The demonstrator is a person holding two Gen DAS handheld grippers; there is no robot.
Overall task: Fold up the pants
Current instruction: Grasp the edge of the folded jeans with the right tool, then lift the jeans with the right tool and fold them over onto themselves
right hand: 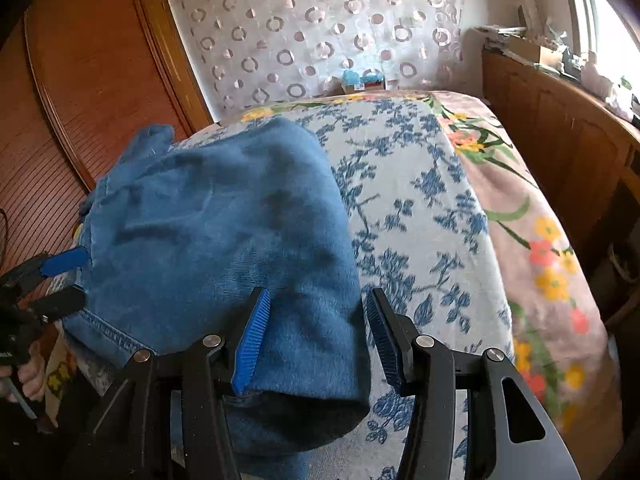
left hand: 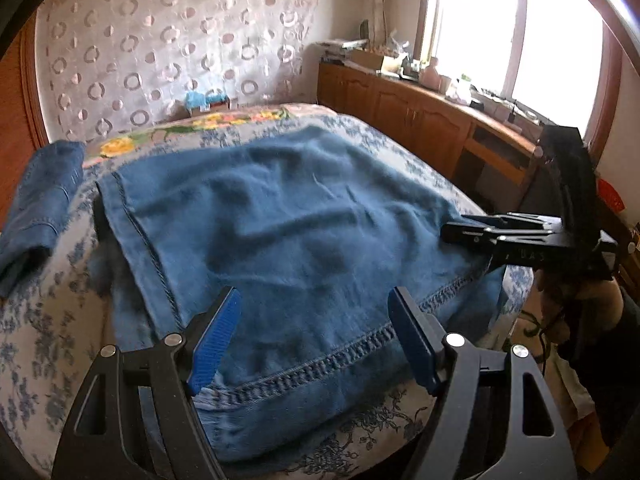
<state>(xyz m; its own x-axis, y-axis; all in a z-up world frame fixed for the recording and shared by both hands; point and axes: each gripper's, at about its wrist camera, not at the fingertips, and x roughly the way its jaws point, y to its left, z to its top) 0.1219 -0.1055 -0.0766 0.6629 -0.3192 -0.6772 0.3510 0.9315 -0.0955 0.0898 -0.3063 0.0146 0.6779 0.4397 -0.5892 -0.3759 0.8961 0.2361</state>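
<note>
Blue fleece-lined pants (left hand: 280, 232) lie spread on the bed, inside out, stitched hem toward me. My left gripper (left hand: 316, 340) is open, its blue pads straddling the near hem just above the cloth. My right gripper (right hand: 316, 340) is open over the pants' right near corner (right hand: 240, 240). It also shows side-on in the left wrist view (left hand: 472, 232) at the pants' right edge. The left gripper shows in the right wrist view (right hand: 64, 276) at the pants' left edge, jaws apart.
The bed (right hand: 420, 200) has a blue floral cover and a pink flowered blanket (right hand: 532, 220). Folded jeans (left hand: 40, 200) lie at the bed's left. A wooden cabinet (left hand: 420, 116) with clutter runs along the window. A wooden wardrobe (right hand: 92, 80) stands left.
</note>
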